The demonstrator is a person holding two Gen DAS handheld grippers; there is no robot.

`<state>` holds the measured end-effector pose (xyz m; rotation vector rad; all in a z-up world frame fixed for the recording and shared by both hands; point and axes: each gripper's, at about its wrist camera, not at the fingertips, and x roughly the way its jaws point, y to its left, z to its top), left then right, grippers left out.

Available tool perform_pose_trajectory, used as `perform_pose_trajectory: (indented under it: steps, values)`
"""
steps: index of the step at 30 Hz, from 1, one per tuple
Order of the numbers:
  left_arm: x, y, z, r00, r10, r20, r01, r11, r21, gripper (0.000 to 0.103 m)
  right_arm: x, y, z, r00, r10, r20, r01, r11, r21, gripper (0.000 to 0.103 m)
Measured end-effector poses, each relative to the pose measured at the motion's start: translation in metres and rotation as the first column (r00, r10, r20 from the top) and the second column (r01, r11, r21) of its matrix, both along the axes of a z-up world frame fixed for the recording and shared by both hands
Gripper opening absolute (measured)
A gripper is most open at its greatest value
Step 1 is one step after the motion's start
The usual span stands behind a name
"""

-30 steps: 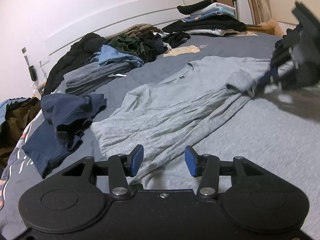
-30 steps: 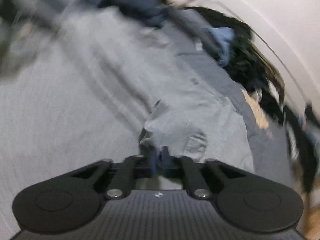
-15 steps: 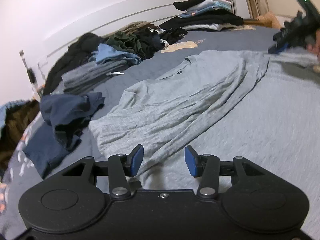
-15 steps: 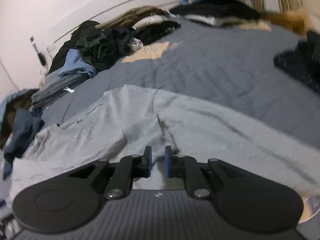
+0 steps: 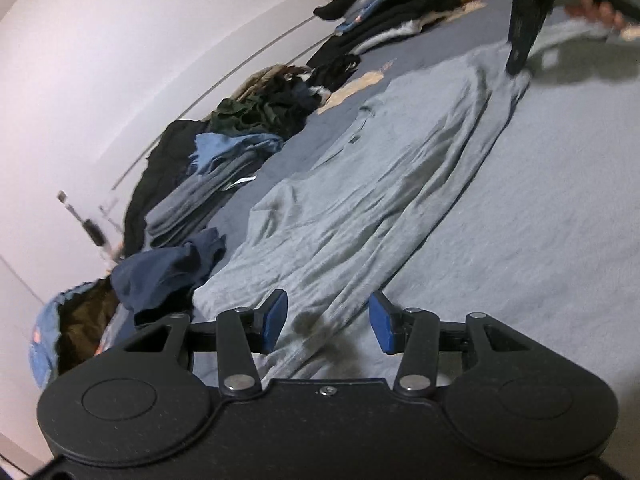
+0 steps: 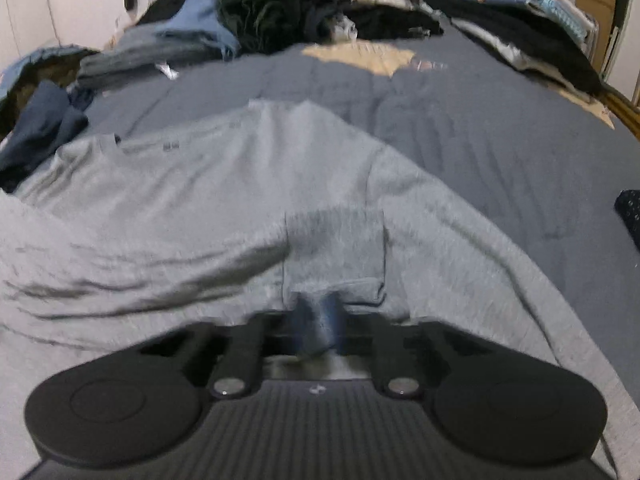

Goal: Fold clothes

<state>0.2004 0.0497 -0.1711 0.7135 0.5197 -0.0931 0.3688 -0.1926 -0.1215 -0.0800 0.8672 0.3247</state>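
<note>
Long-sleeved grey knit shirt [image 5: 384,184] lies rumpled on the blue quilted bed [image 6: 500,152]. Left gripper [image 5: 328,322] fingers wide above its hem; right gripper [image 6: 318,320] fingers pinch its sleeve.

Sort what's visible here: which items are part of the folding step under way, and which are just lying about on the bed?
In use:
- grey long-sleeve shirt, spread flat
- right gripper, closed at the shirt's sleeve cuff
- left gripper, open over the hem

Lying about:
- crumpled navy garment
- folded grey stack
- dark unfolded heap
- folded pile at the far corner
- bed cover
</note>
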Motion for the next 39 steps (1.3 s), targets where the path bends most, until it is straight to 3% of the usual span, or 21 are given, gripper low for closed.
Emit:
perform_pose_trajectory:
  steps: [7,8,10,12,17,21,26,27,29,32,36,39]
  values:
    - [0.003,0.004,-0.009,0.999,0.006,-0.031,-0.006,1.0,0.015,0.038,-0.022,-0.021,0.025,0.999,0.033,0.043,-0.032,0.999,-0.02,0.0]
    - [0.003,0.005,-0.009,0.999,0.007,-0.031,-0.007,1.0,0.015,0.036,-0.021,-0.023,0.024,0.999,0.035,0.037,-0.033,0.999,-0.038,0.0]
    - [0.002,0.005,-0.01,1.0,0.008,-0.03,-0.007,1.0,0.025,0.019,-0.019,-0.027,0.02,0.999,0.03,0.022,-0.028,0.996,-0.081,0.0]
    - [0.002,0.006,-0.011,0.999,0.005,-0.038,-0.003,1.0,0.03,0.013,-0.016,-0.03,0.012,1.0,0.012,0.006,-0.011,0.991,-0.134,0.0]
    - [-0.001,0.007,-0.009,0.999,-0.008,-0.051,0.01,0.999,0.048,0.016,-0.018,-0.029,0.02,1.0,0.022,0.011,-0.021,0.996,-0.091,0.002]
    - [0.001,0.006,-0.009,1.0,0.005,-0.007,-0.004,0.997,0.071,0.018,-0.015,-0.013,0.032,0.997,0.075,0.029,-0.074,0.996,-0.057,0.005]
    - [0.0,0.004,-0.021,1.0,-0.009,-0.027,0.012,0.994,0.112,0.018,0.002,0.012,0.017,0.997,0.069,-0.043,-0.071,0.996,-0.057,0.021]
    - [-0.001,0.004,-0.019,0.999,-0.008,-0.031,0.011,0.995,0.097,0.016,0.005,0.012,0.009,0.996,0.054,-0.067,-0.057,0.997,-0.056,0.021]
    - [0.001,0.008,-0.014,0.999,-0.002,-0.048,0.004,0.999,0.049,0.01,0.004,0.01,-0.007,0.994,0.046,-0.097,-0.051,0.997,-0.049,0.0]
    - [0.001,0.013,-0.004,0.997,-0.015,-0.072,0.015,1.0,0.0,0.003,-0.007,0.004,0.004,0.996,0.053,-0.066,-0.056,0.998,-0.037,0.0]
    - [-0.002,0.016,0.011,0.995,-0.046,-0.086,0.043,0.998,-0.046,0.002,-0.024,-0.005,0.022,0.998,0.063,-0.017,-0.063,0.998,-0.021,0.0]
    - [-0.003,0.018,0.021,0.994,-0.062,-0.09,0.055,0.996,-0.074,0.002,-0.025,-0.005,0.018,0.998,0.062,-0.03,-0.063,0.997,-0.049,0.0]
